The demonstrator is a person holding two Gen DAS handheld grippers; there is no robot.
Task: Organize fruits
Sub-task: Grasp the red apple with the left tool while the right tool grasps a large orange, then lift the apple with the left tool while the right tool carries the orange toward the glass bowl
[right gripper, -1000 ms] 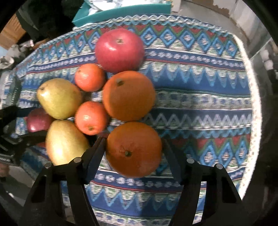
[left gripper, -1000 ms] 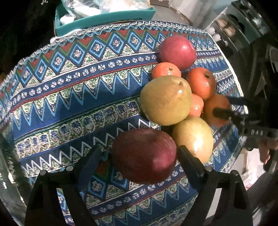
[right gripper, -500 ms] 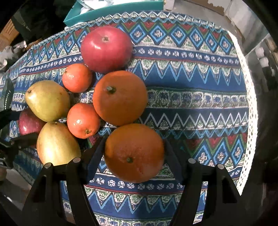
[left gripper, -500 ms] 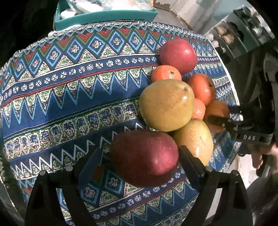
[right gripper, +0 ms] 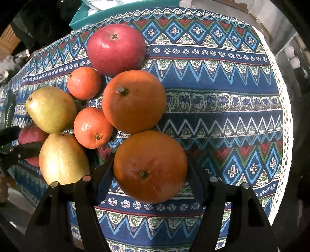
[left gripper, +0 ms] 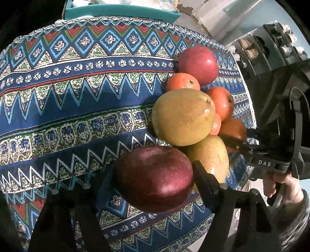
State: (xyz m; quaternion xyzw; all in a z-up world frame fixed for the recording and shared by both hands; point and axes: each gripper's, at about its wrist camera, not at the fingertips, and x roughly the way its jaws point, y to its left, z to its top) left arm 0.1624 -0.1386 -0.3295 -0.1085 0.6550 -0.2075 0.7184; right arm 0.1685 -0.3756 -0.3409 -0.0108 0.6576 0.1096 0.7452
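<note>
Teal bin [left gripper: 120,14] behind patterned cloth [left gripper: 77,100], contents unclear, fruit loose on cloth

White letters "DAS" on the black right tool [left gripper: 235,140], no other text

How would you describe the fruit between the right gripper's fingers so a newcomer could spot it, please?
On the patterned tablecloth, find the fruit cluster. At its near edge, between the right gripper fingers, sits a large orange. It is duller and darker than the other big orange just behind it.
</note>
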